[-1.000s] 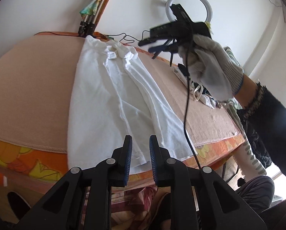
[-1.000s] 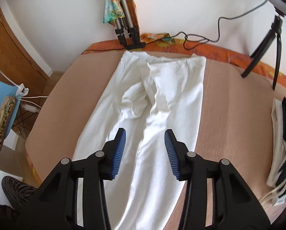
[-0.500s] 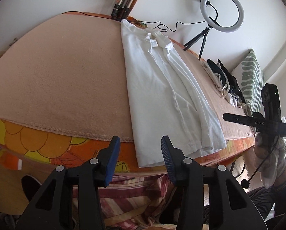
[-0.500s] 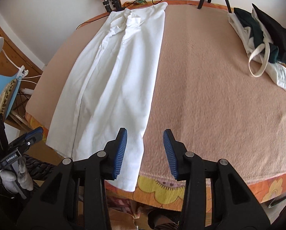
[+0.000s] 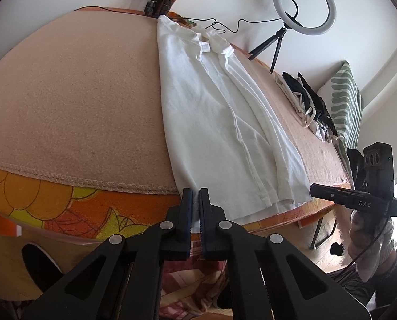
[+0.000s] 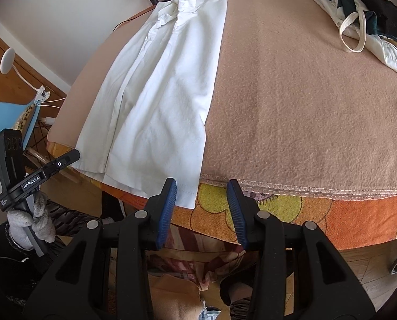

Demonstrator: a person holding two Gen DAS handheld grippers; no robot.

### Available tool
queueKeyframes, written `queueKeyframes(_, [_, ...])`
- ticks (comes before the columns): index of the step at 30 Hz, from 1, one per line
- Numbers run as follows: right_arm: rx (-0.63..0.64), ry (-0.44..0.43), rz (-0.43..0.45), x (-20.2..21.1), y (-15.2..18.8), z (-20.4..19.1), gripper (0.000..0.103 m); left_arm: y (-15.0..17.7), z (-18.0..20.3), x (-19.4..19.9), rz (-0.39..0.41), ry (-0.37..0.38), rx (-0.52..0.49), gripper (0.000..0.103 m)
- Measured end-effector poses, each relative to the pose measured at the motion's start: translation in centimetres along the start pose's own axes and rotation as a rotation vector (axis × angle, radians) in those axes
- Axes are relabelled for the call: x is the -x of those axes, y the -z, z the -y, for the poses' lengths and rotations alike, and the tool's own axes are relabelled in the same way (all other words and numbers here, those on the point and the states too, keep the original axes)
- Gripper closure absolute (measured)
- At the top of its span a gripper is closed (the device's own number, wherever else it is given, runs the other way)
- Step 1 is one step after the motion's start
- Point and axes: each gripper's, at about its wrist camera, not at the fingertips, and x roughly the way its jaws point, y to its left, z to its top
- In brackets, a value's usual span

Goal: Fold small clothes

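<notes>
A white collared shirt (image 5: pixel 214 122) lies folded lengthwise on the tan blanket, collar at the far end, hem hanging over the near edge; it also shows in the right wrist view (image 6: pixel 161 93). My left gripper (image 5: pixel 195 205) is shut on the hem's left corner at the bed edge. My right gripper (image 6: pixel 201 200) is open, its left finger (image 6: pixel 169 200) just beside the hem's right corner (image 6: pixel 187 197), not touching the cloth that I can tell. Each gripper shows in the other's view, the right one (image 5: pixel 355 200) and the left one (image 6: pixel 38 176).
A tan blanket (image 5: pixel 78 106) covers an orange flowered bed (image 6: pixel 278 205). A pile of dark and white clothes (image 6: pixel 369 24) lies at the far right, next to a striped pillow (image 5: pixel 345 106). A ring light on a tripod (image 5: pixel 305 5) stands at the back. A blue chair (image 6: pixel 6 117) stands left of the bed.
My left gripper has moved in to the hem's left corner and shut on it. My right gripper has come lower toward the hem's right corner, still open.
</notes>
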Motion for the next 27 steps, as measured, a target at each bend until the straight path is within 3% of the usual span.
queueKeyframes(1, [0.0, -0.008, -0.001, -0.1, -0.1, 0.0, 0.065, -0.1, 0.1, 0.2, 0.008, 0.003, 0.0, 0.1])
queueKeyframes(2, [0.001, -0.027, -0.012, -0.3, -0.2, -0.1, 0.094, -0.3, 0.3, 0.4, 0.015, 0.006, -0.002, 0.1])
queueKeyframes(3, [-0.007, -0.05, -0.03, -0.7, -0.1, -0.5, 0.098, -0.5, 0.4, 0.7, 0.02, 0.01, -0.003, 0.1])
queueKeyframes(7, [-0.025, -0.133, -0.002, 0.5, -0.2, -1.0, 0.1, -1.3, 0.7, 3.1, 0.059, 0.019, -0.019, 0.1])
queueKeyframes(8, [-0.006, -0.119, 0.018, 1.2, -0.2, -1.3, 0.1, -1.4, 0.7, 3.5, 0.068, 0.006, -0.033, 0.1])
queueKeyframes(13, [0.083, 0.09, -0.055, 0.2, 0.6, -1.7, 0.099, -0.3, -0.4, 1.4, -0.002, -0.029, -0.055, 0.1])
queueKeyframes(15, [0.139, 0.231, -0.016, 0.5, 0.6, -2.5, 0.097, 0.0, -0.4, 0.9, -0.024, -0.037, -0.068, 0.1])
queueKeyframes(16, [0.149, 0.245, 0.018, 1.1, 0.4, -2.9, 0.095, 0.1, -0.4, 0.9, -0.02, -0.04, -0.076, 0.1])
queueKeyframes(18, [0.167, 0.228, 0.085, 2.2, -0.4, -3.9, 0.083, -0.1, -0.3, 1.1, -0.025, -0.069, -0.085, 0.096])
queueKeyframes(20, [0.19, 0.172, 0.111, 2.3, -1.3, -5.2, 0.082, -0.3, -0.4, 1.5, -0.01, -0.079, -0.079, 0.093])
queueKeyframes(22, [0.202, 0.106, 0.093, 1.3, -2.2, -6.4, 0.083, -0.7, -0.4, 2.2, 0.019, -0.068, -0.07, 0.093])
queueKeyframes(27, [0.261, 0.079, 0.038, -3.3, -3.0, -10.3, 0.082, -1.2, -0.3, 3.5, 0.096, -0.073, -0.111, 0.093])
